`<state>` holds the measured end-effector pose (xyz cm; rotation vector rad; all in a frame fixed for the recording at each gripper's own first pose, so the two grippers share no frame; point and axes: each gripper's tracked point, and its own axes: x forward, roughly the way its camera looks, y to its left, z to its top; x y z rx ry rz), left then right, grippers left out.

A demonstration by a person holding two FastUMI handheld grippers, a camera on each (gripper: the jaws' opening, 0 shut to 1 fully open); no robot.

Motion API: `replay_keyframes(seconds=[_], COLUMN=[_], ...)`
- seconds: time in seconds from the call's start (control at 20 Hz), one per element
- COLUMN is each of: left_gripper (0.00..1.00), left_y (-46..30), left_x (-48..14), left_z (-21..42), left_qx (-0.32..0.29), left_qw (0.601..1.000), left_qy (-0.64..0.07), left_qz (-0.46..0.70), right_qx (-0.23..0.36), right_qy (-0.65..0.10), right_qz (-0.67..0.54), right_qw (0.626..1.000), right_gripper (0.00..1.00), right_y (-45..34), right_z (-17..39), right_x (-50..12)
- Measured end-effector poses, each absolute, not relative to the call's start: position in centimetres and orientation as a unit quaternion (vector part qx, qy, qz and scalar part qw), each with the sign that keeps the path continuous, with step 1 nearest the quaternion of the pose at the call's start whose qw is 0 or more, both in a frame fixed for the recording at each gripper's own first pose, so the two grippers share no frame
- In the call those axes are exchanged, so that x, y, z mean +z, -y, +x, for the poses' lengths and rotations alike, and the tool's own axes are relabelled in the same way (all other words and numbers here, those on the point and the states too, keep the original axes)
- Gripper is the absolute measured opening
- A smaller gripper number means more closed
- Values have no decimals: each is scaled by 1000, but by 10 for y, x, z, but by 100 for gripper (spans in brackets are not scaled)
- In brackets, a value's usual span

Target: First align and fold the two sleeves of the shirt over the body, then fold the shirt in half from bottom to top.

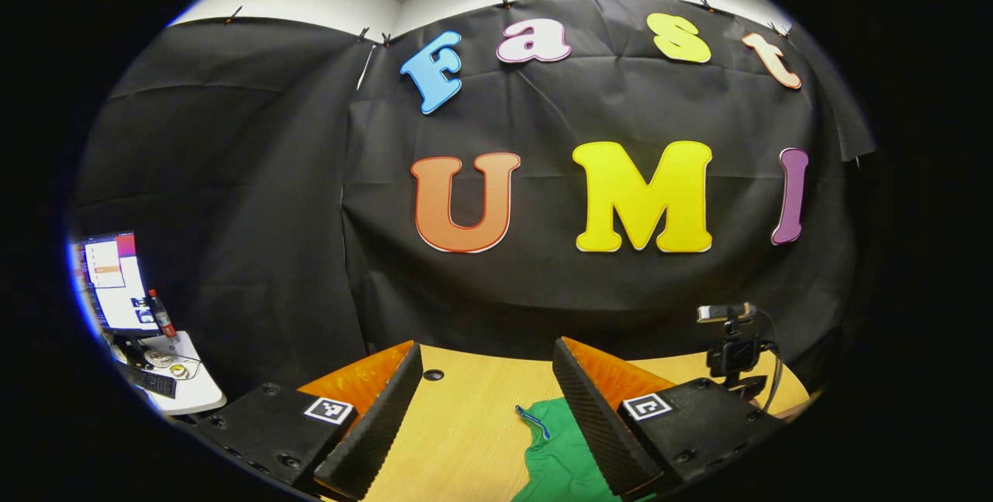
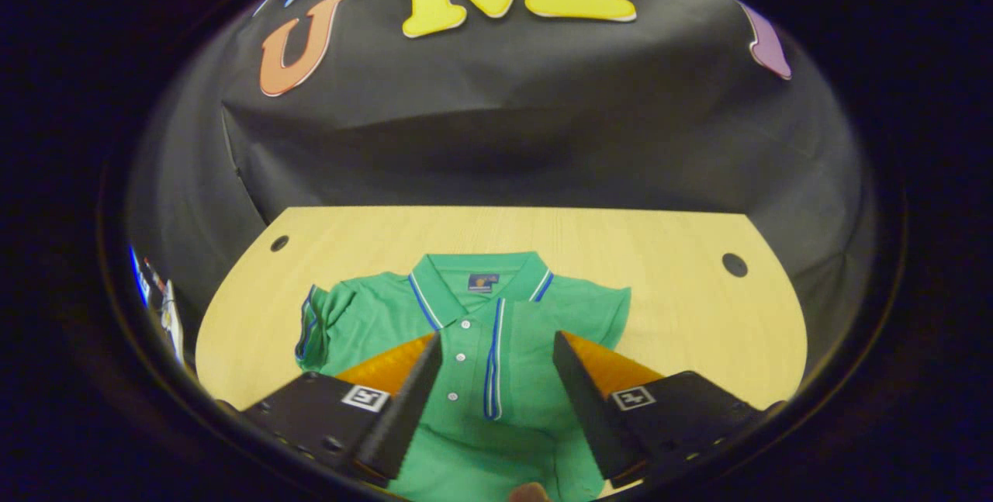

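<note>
Your green polo shirt (image 2: 496, 354) lies face up on the wooden table (image 2: 698, 308), collar toward the booth wall, so both sleeves are reachable from your side. Your right gripper (image 2: 496, 386) hangs over the placket, jaws wide apart and holding nothing; your left gripper (image 1: 489, 417) is just as open and empty (raised, level, near the left sleeve (image 1: 562, 448)), probably poised before the first fold
</note>
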<state>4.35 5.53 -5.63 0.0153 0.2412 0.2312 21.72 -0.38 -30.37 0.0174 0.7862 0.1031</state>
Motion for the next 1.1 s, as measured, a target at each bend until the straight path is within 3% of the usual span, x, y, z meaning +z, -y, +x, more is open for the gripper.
replay_keyframes(seconds=[0.05, 0.55, 1.1], left_gripper=[100, 100, 100], left_y=[-56, -28, -17], left_x=[-60, -153, -343], left_z=[47, 117, 164], left_qx=[110, 19, -12], left_qw=[986, 973, 897], left_qy=[-122, -228, -439], left_qz=[4, -37, -53], right_qx=[46, 11, -23], right_qy=[-372, -248, -260], right_qz=[7, -34, -46], right_qw=[927, 968, 964], right_gripper=[96, 95, 95], right_y=[5, 43, 77], right_z=[213, 122, 73], right_x=[-294, -158, -146])
